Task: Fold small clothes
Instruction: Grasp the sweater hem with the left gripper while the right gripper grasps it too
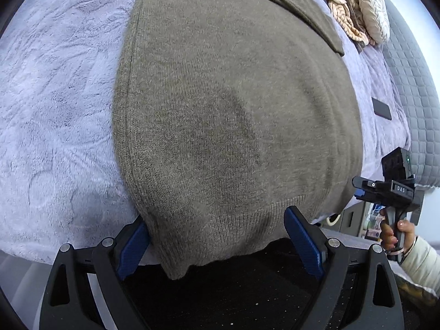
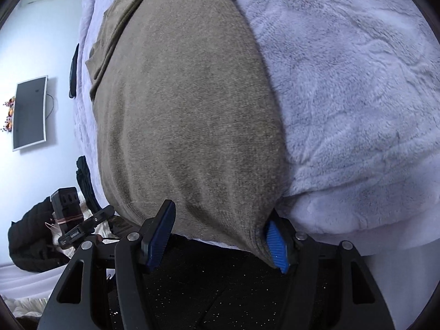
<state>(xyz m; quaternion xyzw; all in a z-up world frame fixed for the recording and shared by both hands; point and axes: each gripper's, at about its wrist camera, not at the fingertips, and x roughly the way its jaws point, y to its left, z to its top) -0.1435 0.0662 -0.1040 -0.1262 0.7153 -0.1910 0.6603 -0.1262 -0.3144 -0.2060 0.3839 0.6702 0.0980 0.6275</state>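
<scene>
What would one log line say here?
item: brown knitted sweater flat on lilac fleece blanket | left gripper: open at hem | right gripper: open at hem

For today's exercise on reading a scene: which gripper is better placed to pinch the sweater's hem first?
Probably the right gripper: its right pad already touches the sweater hem's corner. The left gripper straddles the hem wider, with its pads apart from the cloth.

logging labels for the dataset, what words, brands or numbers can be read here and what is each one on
"DAS": white letters on the black body of the right tongs, seen from the left wrist view.
A white label on the left tongs, seen from the right wrist view: too small and blurred to read.
Nothing readable on the brown sweater, blanket or wall screen.
</scene>
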